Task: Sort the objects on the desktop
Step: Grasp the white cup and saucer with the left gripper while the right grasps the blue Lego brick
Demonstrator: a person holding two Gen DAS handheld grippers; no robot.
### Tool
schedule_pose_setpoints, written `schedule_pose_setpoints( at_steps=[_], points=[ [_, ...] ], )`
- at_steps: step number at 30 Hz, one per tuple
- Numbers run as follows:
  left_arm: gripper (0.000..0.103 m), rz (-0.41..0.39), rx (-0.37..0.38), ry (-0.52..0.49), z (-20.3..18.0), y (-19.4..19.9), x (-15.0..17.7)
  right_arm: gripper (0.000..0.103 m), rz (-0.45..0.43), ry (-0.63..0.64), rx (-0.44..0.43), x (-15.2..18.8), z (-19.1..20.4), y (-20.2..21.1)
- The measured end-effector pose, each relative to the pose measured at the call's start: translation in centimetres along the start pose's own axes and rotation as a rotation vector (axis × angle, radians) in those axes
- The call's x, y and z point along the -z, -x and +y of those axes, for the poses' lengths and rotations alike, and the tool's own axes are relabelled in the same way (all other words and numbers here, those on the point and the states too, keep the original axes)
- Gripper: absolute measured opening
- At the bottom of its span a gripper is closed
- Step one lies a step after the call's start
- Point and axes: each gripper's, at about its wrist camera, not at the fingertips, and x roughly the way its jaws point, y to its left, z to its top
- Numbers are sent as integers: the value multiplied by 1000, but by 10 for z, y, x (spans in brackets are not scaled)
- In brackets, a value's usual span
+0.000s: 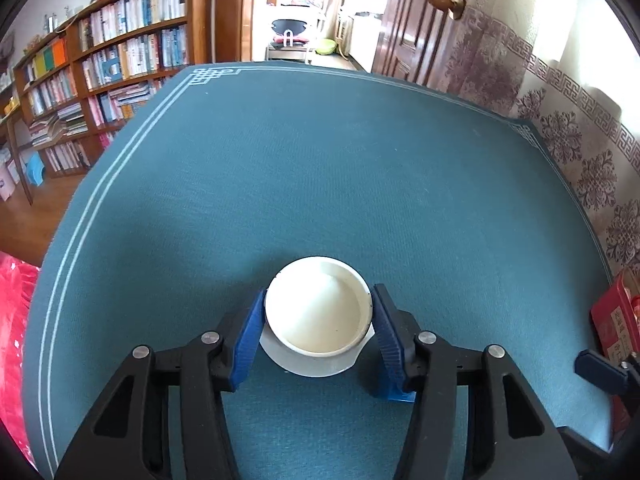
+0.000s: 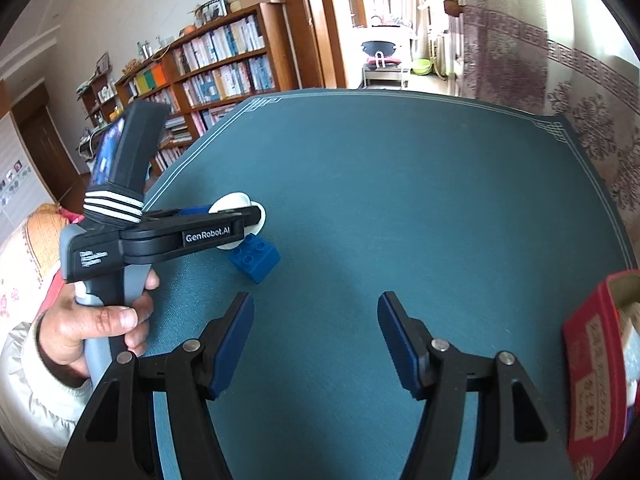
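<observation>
While the left gripper [image 1: 319, 312] brackets a round white enamel bowl [image 1: 320, 310], the right gripper [image 2: 316, 320] hangs released.

Blue pads sit beside the bowl's rim on both sides; whether they press it, I cannot tell. Bowl stands on teal felt table mat [image 1: 320, 180], blue plastic building brick [image 2: 255, 258] just beside it, red cardboard box [image 2: 592, 368] at right edge.

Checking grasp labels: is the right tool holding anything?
No, the right tool is open with only bare teal table cover between its fingers.
</observation>
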Motion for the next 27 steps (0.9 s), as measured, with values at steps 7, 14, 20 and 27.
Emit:
schedule_pose_setpoints(
  at_steps=[7, 14, 20, 27],
  points=[
    [56, -28, 7, 62, 18, 10, -1, 69, 52, 28, -32, -14, 10, -30],
    [56, -52, -1, 78, 24, 17, -3, 69, 102, 70, -52, -23, 27, -62],
    [56, -48, 2, 105, 30, 16, -3, 69, 129, 104, -54, -32, 40, -81],
    [56, -44, 4, 109, 32, 15, -2, 69, 166, 148, -55, -38, 50, -100]
  ],
)
